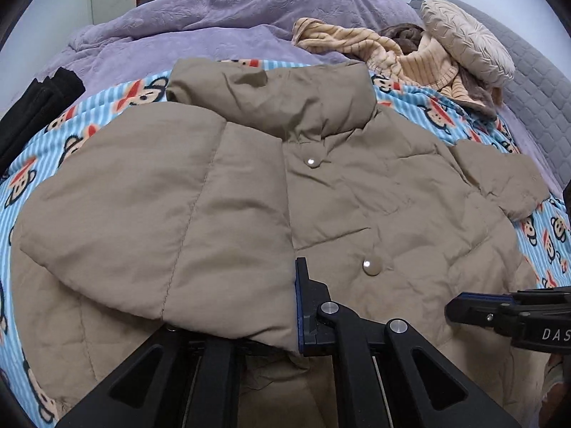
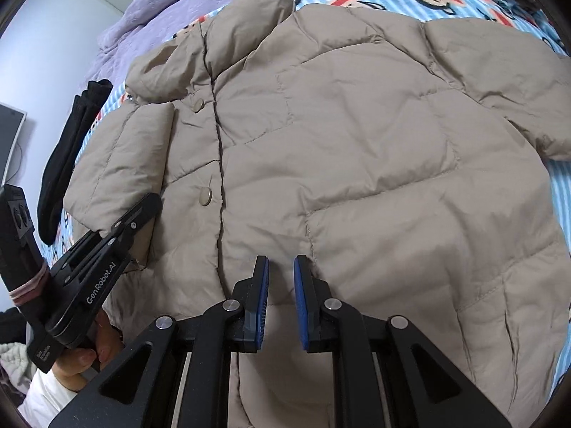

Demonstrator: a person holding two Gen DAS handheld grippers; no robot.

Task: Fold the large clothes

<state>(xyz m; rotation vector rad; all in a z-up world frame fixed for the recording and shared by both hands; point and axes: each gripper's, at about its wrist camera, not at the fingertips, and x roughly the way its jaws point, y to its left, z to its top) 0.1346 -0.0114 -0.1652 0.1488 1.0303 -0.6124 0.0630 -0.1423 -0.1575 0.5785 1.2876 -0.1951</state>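
A: Left wrist view: tan puffer jacket point(image 1: 357, 192) lies front-up on the monkey-print blanket point(image 1: 410, 96), collar toward the purple duvet point(image 1: 214, 21). One sleeve point(image 1: 160, 214) is folded across the chest.

B: Left gripper point(image 1: 232, 321)?

A: Sleeve cuff bunched between its fingers; one blue-padded finger point(image 1: 303, 306) shows, the other is buried under fabric. Looks clamped on the sleeve.

B: Right wrist view: right gripper point(image 2: 281, 303) sits low over the jacket's hem, pads point(image 2: 262, 303) slightly apart, nothing between them. The other sleeve point(image 2: 499, 82) is spread out sideways.

A: Black garment point(image 2: 67, 157) lies beside the jacket.
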